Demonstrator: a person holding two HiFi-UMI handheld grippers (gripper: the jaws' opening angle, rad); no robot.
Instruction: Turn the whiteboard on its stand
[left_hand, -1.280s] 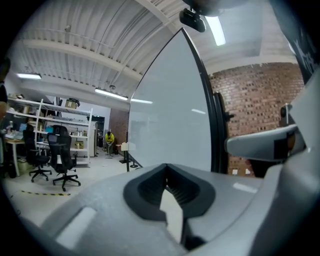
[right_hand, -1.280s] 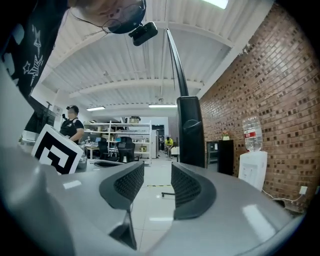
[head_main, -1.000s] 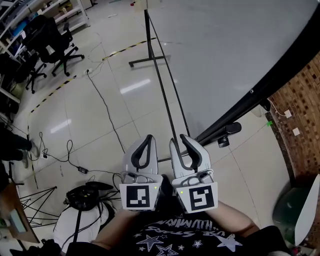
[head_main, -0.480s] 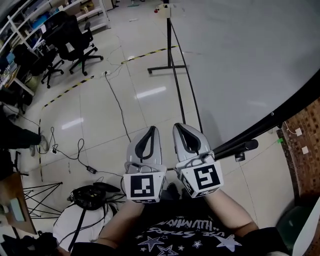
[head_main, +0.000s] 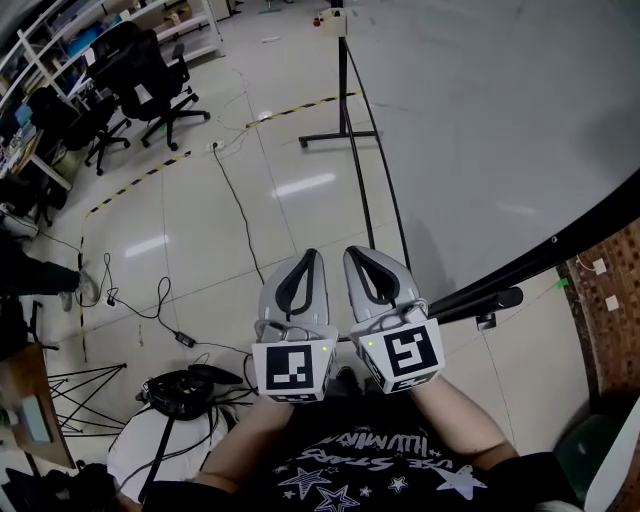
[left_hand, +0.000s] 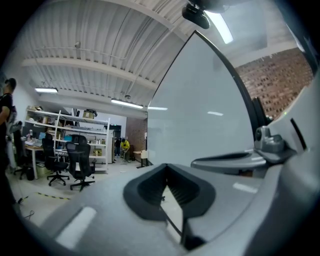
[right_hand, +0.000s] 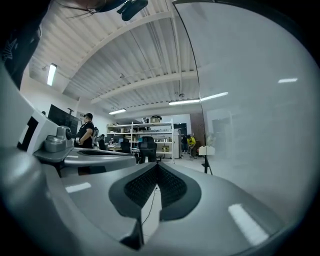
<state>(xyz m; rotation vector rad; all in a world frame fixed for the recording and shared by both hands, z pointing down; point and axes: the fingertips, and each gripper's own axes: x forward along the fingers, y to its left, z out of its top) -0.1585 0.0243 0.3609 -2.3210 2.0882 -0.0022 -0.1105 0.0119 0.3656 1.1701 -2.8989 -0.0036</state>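
Note:
The whiteboard (head_main: 480, 130) is a large pale panel with a black frame (head_main: 560, 245). It fills the upper right of the head view and tilts over its black stand (head_main: 343, 95). A black bar of the frame ends in a knob (head_main: 507, 297) just right of my right gripper. My left gripper (head_main: 312, 256) and right gripper (head_main: 351, 253) are side by side low in the centre, both shut and holding nothing. The board's face (left_hand: 200, 125) lies beyond my left gripper (left_hand: 166, 165). It also fills the right side (right_hand: 250, 100) past my right gripper (right_hand: 158, 164).
Black office chairs (head_main: 150, 85) and shelving stand at the far left. Cables (head_main: 230, 195) and a yellow-black tape line (head_main: 290, 104) cross the tiled floor. A bag and a tripod (head_main: 175, 392) lie at the lower left. A brick wall (head_main: 612, 290) is on the right. A person (right_hand: 86, 131) stands by the desks.
The right gripper's jaws have gone from a small gap to shut. The head view has shifted, so the stand's foot and the board's black edge now sit further right. The grippers stay side by side.

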